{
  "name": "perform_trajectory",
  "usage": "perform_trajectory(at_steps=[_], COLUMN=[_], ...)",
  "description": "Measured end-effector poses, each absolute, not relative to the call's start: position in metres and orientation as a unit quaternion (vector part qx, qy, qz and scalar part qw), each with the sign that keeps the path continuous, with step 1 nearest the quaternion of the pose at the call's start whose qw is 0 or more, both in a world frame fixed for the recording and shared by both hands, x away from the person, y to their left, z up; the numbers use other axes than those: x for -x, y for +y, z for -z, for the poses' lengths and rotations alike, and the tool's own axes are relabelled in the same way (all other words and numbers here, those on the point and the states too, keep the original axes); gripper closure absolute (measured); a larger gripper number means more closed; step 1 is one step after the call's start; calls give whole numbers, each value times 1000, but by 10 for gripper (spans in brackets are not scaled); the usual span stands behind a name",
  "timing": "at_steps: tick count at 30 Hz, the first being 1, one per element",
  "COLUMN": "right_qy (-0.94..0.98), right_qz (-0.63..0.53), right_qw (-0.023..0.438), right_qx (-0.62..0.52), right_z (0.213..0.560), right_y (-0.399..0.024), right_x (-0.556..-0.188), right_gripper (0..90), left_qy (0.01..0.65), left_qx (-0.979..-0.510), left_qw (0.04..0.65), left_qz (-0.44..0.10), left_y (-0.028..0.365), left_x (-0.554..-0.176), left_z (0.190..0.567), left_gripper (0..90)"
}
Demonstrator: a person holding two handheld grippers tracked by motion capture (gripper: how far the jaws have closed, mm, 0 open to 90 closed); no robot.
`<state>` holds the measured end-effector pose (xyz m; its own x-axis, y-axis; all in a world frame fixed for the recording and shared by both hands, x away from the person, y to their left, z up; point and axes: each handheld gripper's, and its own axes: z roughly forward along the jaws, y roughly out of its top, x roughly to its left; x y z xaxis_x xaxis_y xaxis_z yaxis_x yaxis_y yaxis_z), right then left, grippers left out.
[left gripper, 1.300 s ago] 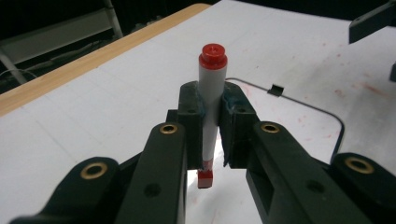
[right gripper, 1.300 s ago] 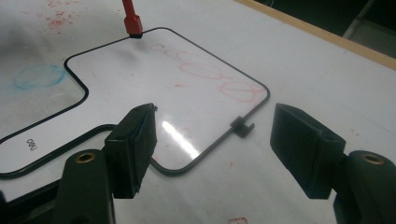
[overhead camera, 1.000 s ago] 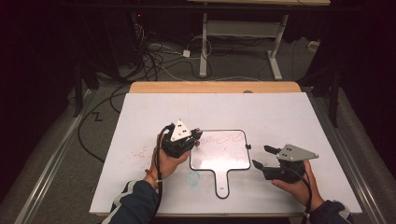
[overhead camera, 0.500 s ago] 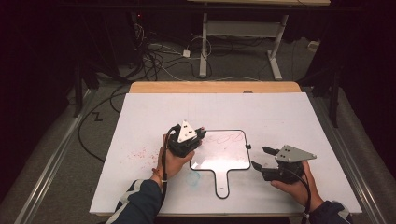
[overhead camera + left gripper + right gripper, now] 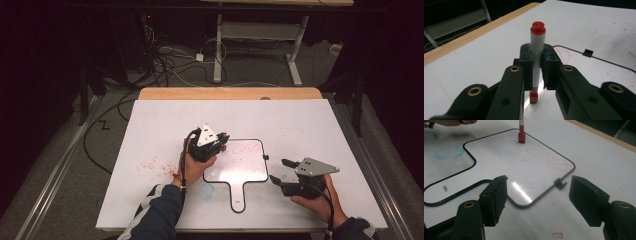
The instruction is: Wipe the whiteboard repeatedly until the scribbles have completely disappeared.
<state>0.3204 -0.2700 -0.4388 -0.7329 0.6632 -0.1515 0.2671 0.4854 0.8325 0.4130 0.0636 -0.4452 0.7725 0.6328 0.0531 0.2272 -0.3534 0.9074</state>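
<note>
While bare white tabletop (image 5: 300,125) stretches wide toward the upper frame, the left gripper (image 5: 216,143) at centre clamps a red-capped marker (image 5: 537,62) upright, tip down on the glossy, black-rimmed, paddle-shaped whiteboard (image 5: 245,167) near its upper left edge. Lower right, the right gripper (image 5: 280,171) hangs released beside the board's right rim, jaws spread around nothing.

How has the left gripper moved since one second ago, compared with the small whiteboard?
Yes. The left gripper, shut on the red marker, has shifted right, from the small whiteboard's left edge to over its upper left corner.
</note>
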Motion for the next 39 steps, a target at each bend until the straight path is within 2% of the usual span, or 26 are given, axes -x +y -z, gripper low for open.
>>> perform_trajectory(at_steps=[7, 12, 21, 30, 39], right_qy=[829, 829, 827, 830, 830], right_qz=[-420, -420, -418, -418, -418], right_qw=[236, 235, 236, 234, 233], right_qx=[-284, -285, -292, -287, -286], right_z=[438, 437, 438, 438, 438], right_y=[-272, -272, -274, -272, -274], right_x=[-320, -320, -320, -319, -319], right_gripper=[314, 310, 306, 306, 306], left_qy=[270, 254, 268, 263, 235], left_qx=[-810, -830, -825, -811, -822], left_qw=[488, 456, 459, 489, 487], left_qz=[-181, -195, -192, -184, -179], left_y=[80, 80, 91, 46, -5], left_x=[-408, -398, -399, -414, -421], left_z=[440, 433, 434, 439, 436], left_gripper=[790, 790, 790, 790, 789])
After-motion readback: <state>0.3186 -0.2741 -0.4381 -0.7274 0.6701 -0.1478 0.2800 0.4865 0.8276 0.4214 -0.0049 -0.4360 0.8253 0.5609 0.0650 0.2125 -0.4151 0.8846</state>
